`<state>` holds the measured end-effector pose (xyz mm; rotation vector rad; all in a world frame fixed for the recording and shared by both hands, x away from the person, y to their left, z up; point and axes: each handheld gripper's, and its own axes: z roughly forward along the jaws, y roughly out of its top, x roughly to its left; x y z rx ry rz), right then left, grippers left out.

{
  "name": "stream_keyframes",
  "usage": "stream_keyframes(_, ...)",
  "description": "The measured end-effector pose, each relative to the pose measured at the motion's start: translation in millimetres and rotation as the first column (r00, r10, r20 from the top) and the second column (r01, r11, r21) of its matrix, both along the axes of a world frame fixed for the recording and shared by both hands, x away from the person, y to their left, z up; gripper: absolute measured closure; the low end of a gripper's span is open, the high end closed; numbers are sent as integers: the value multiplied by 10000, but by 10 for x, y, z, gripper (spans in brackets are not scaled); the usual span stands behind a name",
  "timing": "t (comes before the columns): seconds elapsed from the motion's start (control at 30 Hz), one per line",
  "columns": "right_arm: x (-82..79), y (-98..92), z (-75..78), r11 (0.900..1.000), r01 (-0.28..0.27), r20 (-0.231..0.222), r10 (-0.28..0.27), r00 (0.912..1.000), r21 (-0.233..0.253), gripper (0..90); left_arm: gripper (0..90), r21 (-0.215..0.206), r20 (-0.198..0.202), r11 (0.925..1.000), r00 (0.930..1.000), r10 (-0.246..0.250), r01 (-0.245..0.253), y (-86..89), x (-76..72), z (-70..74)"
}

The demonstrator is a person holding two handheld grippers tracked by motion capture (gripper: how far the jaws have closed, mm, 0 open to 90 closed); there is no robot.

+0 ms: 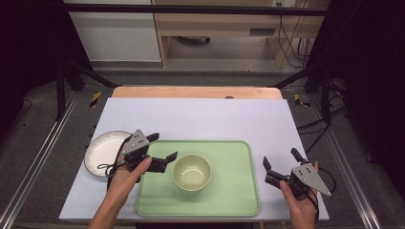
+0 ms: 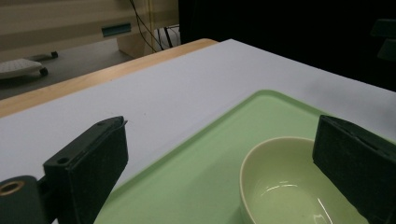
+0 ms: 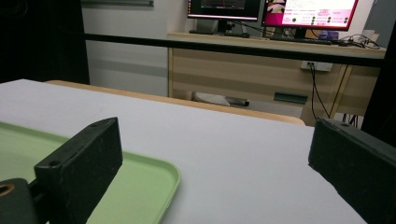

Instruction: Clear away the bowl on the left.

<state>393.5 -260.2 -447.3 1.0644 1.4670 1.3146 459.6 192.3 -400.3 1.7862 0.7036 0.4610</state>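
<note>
High view puts my left tool point(image 1: 163, 148) at lower left of centre, hovering over the near-left part of the green tray point(image 1: 239, 200), jaws spread and empty, pointing toward the pale bowl point(image 1: 192, 171) that sits just left of the tray's middle. The bowl stands upright and empty, its rim close beside the nearer jaw but not touching. In the left gripper view the bowl point(image 2: 289, 186) fills the lower right between the two spread jaws, so I judge the tool is lined up to straddle the rim and pinch the wall, which is the easiest hold on a smooth round thing like this.

My right tool point(image 1: 281, 162) waits at lower right, off the tray's right edge over the white-covered bench point(image 1: 200, 117), jaws likewise spread and holding nothing; I read that as parked out of the way. In the right gripper view its jaws frame bare bench with the tray's corner point(image 3: 154, 182) at lower left.

A white plate point(image 1: 98, 152) lies at the left, beside the tray, partly behind my left hand
</note>
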Motion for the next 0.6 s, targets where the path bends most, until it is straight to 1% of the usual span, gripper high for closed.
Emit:
stream_keyframes(0.03,-1,3,0,10000,-2,13,2,10000,-4,31,34,15,26,10000,10000,-21,21,12,-2,5)
stream_keyframes(0.1,-4,8,1,10000,-8,23,8,10000,-21,32,34,-220,191,9997,9998,-37,41,60,-22,23)
stream_keyframes(0.13,-5,11,2,10000,-9,44,9,10000,-27,32,32,-267,256,9996,9997,-67,73,84,-31,31)
stream_keyframes(0.2,-6,13,1,10000,-9,38,9,10000,-15,31,29,-327,384,9995,9993,29,-16,126,-52,40)
stream_keyframes(0.3,-3,10,1,10000,3,45,-2,10000,-15,31,29,-420,325,9990,9994,132,-118,194,-72,37)
stream_keyframes(0.43,3,14,-4,10000,-60,28,61,10000,-28,31,29,-492,244,9986,9995,203,-191,303,-103,-17)
stream_keyframes(0.47,4,15,-3,10000,-68,35,69,10000,-31,31,29,-512,270,9984,9993,248,-234,333,-115,-29)
stream_keyframes(0.5,4,16,-3,10000,-79,34,79,10000,-27,31,29,-581,410,9983,9991,96,-72,356,-113,-38)
stream_keyframes(0.53,5,17,-3,10000,-86,39,86,10000,-35,31,29,-577,349,9982,9992,191,-171,387,-129,-44)
stream_keyframes(0.6,8,17,-5,10000,-83,-8,83,10000,-37,31,29,-659,353,9976,9991,253,-230,445,-142,-45)
